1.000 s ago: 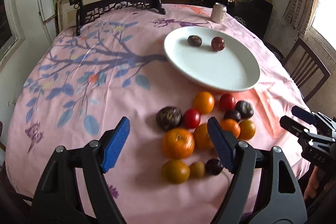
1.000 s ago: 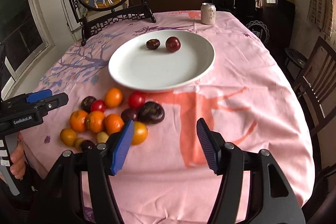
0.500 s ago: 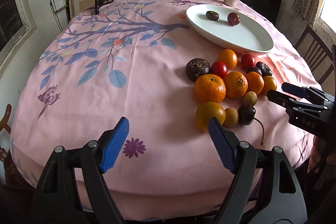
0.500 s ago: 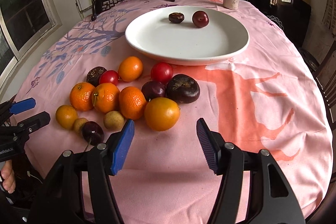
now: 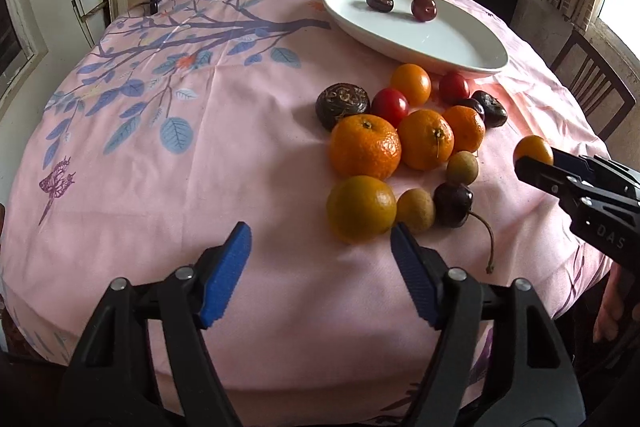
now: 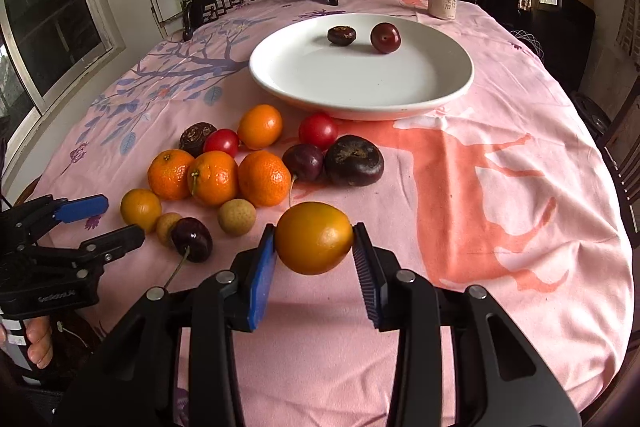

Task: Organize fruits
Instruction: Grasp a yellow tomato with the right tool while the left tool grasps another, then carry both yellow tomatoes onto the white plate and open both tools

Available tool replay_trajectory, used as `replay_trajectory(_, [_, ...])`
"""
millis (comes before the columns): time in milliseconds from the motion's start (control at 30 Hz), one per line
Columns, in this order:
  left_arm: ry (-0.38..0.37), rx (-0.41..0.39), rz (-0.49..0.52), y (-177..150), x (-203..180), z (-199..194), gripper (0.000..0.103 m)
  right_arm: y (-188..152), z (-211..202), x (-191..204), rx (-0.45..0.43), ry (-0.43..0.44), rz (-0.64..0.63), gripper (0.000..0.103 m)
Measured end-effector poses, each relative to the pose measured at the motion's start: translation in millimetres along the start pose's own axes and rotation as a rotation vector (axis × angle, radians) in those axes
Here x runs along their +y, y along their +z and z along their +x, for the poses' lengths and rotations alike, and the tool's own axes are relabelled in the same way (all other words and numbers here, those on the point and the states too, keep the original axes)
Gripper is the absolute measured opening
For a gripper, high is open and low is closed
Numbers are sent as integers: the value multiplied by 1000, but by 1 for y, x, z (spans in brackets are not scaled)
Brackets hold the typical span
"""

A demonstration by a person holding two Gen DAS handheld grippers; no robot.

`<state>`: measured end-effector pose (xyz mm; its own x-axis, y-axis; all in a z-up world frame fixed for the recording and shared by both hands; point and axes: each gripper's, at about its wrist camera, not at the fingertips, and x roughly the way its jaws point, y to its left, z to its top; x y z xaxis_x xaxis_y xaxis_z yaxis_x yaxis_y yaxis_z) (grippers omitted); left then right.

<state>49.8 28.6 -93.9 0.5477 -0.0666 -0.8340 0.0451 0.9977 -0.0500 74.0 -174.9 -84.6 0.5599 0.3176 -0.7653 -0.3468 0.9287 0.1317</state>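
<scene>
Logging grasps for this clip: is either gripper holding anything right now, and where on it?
The right gripper pinches a yellow-orange fruit across its left and right sides. The left gripper is open, holding nothing.

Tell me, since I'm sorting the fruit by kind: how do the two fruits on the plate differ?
The left fruit looks darker brown, flatter and rough-topped; the right fruit is redder, rounder and glossy. The left one also looks slightly smaller. Both lie apart at the far side of the white plate, untouched by either gripper.
</scene>
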Motion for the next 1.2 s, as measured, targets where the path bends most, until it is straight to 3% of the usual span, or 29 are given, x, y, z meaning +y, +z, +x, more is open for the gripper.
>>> replay_trajectory(133, [-28,-1,-5,6,-7,11,51,-4,-3,-4,-2,6,18,39])
replay_trajectory(167, [-48,-3,-11,7,-7,12,34,-5,-3,-5,-2,7,22,39])
replay_trajectory(733, [-94,-65,9,26,-21,-25,35,-4,-19,-8,-45,23,31,39])
replay_trajectory(833, [-106,-72,37,51,-26,-26,35,7,-20,-12,-48,28,25,39])
replay_trajectory(967, [-43,-99,72,112,-34,-17,35,43,-18,-23,-75,-8,-13,39])
replay_trajectory(1200, [-27,-14,29,228,-49,61,35,144,35,-70,-78,-50,-1,39])
